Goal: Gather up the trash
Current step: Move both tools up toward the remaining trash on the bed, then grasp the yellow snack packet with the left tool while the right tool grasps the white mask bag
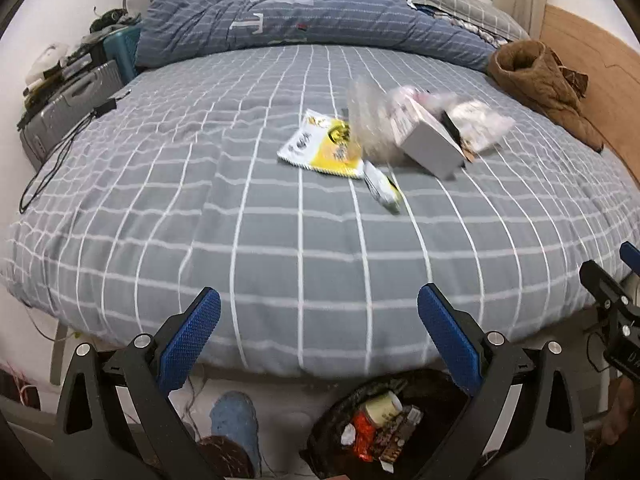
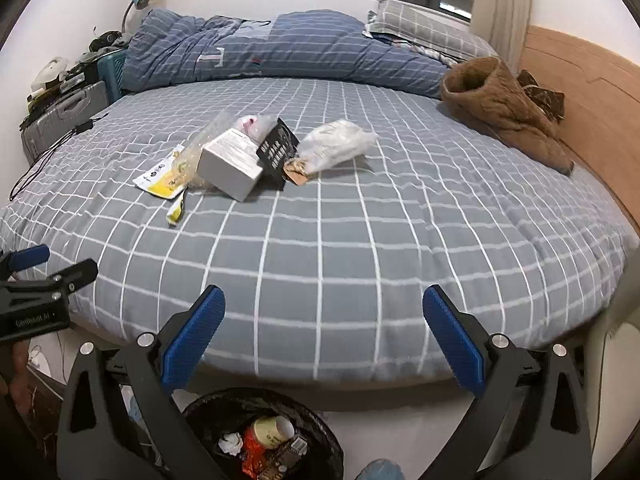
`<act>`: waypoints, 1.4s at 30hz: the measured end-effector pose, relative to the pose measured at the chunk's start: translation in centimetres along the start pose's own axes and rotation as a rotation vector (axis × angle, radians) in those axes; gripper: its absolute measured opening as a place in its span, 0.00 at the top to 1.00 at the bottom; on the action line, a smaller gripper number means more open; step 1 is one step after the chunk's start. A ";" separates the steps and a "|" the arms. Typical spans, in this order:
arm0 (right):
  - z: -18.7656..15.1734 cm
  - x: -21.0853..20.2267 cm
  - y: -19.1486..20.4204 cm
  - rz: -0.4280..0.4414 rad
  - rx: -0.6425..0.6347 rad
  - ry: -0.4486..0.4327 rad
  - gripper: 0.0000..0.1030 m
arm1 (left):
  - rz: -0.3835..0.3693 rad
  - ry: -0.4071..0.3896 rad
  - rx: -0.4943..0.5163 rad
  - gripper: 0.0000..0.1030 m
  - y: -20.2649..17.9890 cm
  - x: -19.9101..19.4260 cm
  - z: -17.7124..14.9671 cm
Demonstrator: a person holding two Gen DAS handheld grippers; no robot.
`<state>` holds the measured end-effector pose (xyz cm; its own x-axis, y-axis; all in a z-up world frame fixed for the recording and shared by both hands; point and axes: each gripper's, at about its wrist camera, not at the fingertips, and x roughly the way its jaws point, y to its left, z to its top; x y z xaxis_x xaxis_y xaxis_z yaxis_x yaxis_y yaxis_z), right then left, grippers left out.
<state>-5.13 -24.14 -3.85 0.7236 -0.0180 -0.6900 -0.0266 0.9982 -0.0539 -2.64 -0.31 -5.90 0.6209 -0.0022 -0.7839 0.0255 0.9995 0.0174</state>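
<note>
Both hand-held grippers, left (image 1: 319,312) and right (image 2: 324,310), hung spread and empty; the wrappers (image 2: 160,178) looked light and crinkly, best pinched at an edge.

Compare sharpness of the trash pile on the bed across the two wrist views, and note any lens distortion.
Left wrist view: motion blur smears the white box and the clear plastic beside it. Right wrist view: the white box and black packet look crisp. Both views: fisheye bows the bed grid lines, with dark corners.
</note>
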 end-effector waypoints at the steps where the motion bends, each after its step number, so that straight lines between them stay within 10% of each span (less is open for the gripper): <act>1: 0.6 0.6 0.2 -0.001 -0.010 -0.003 0.08 | 0.002 -0.006 0.002 0.06 0.1 0.2 0.5; 42: 16.4 20.5 -2.1 -0.065 -0.044 0.016 0.08 | 0.023 0.101 0.040 0.07 1.8 16.6 14.0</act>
<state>21.06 -25.67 -6.02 0.7139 -0.0841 -0.6952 -0.0100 0.9914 -0.1302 18.69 0.98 -10.16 0.5395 0.0262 -0.8416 0.0449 0.9972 0.0598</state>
